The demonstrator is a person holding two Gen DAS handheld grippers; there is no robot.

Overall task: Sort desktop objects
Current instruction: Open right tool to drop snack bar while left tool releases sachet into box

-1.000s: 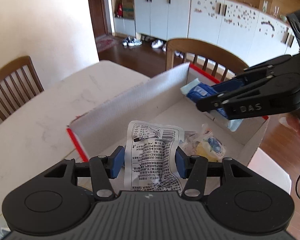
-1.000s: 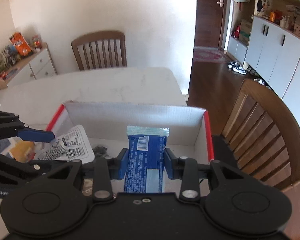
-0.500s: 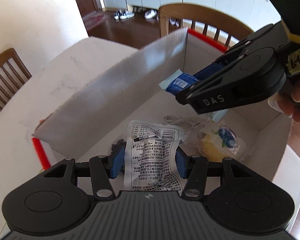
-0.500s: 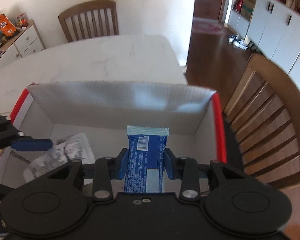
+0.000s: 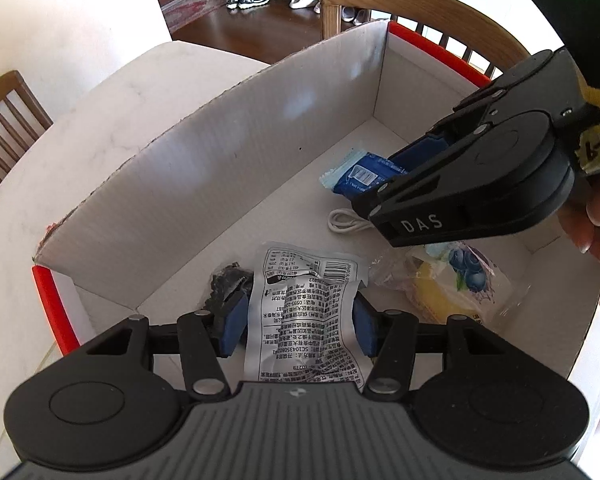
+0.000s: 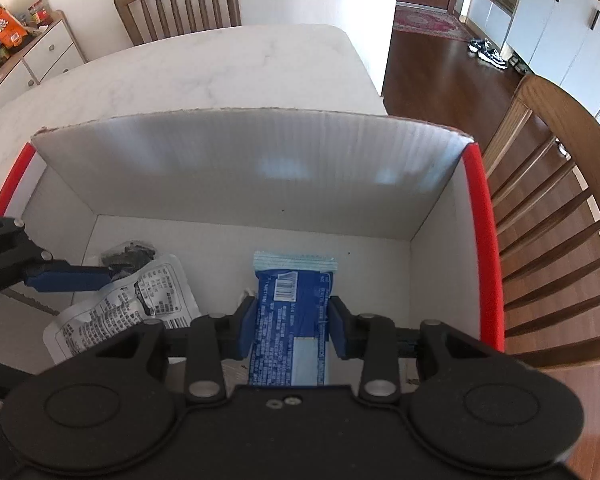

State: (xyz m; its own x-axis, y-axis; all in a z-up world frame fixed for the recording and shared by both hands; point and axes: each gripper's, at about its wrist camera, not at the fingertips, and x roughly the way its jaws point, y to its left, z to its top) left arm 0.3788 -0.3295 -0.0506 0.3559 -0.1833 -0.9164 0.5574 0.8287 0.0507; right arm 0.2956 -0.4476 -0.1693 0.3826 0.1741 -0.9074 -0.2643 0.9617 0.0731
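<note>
Both claws reach down into an open white cardboard box (image 5: 228, 168) with red-edged side walls, which stands on a pale marble tabletop (image 6: 204, 68). The left claw (image 5: 298, 322) pinches a crinkled silver packet (image 5: 304, 320) printed with black text and a barcode, its blue pads pressed against the packet's two sides. In the left wrist view, a dark crumpled wrapper (image 5: 226, 280) lies on the box floor at 10 o'clock from the silver packet, just beside the left pad. At 2 o'clock from the packet lies a clear bag (image 5: 452, 280) with a yellow item and a blueberry picture, and beyond it a coiled white cable (image 5: 344, 222) rests on the floor. The right claw (image 6: 292, 326) pinches a blue snack packet (image 6: 292, 312) with a pale serrated end and a barcode; the packet sticks out forward between the pads, toward the box's far wall. From the left wrist view, this claw enters at 2 o'clock, above the cable and the clear bag. Wooden chairs (image 6: 556, 208) stand around the tabletop.
</note>
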